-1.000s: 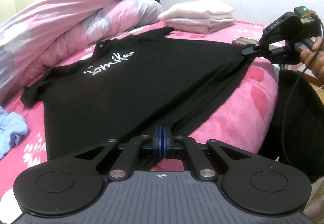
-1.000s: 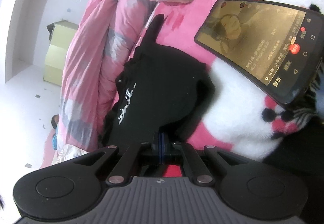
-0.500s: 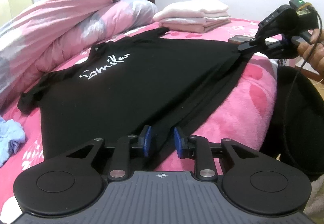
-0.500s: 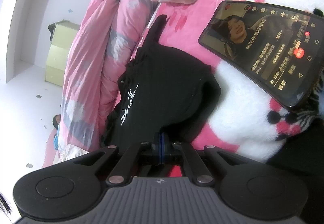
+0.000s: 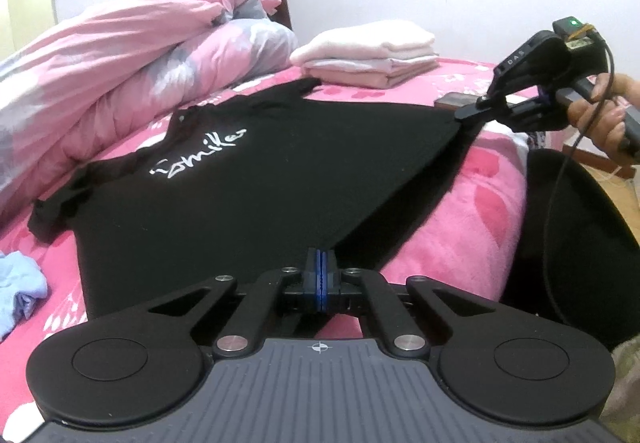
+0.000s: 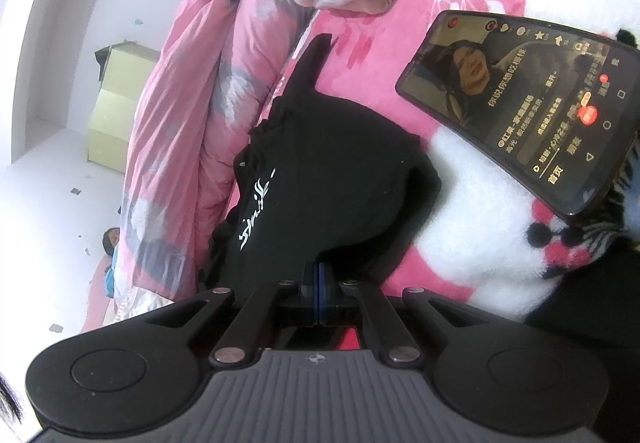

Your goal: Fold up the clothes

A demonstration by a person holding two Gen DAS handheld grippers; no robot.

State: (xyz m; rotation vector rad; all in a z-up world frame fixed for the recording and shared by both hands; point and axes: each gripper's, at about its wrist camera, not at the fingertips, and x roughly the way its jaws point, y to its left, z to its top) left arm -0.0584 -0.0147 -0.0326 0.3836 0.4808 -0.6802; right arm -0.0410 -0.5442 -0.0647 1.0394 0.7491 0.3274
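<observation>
The black T-shirt (image 5: 224,183) lies flat on the pink bed (image 5: 472,211). The left gripper (image 5: 320,275) pinches its near hem corner, jaws pressed together; the right gripper (image 6: 318,283) clamps the other hem corner at the bed's edge, beside a phone (image 6: 520,107). Folded clothes (image 5: 368,55) sit beyond.

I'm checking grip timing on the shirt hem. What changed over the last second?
The left gripper, shut on the black T-shirt a second ago, opened briefly and has closed on the hem again. The right gripper stayed clamped on the other hem corner throughout. The shirt, phone and folded stack stayed in place.
</observation>
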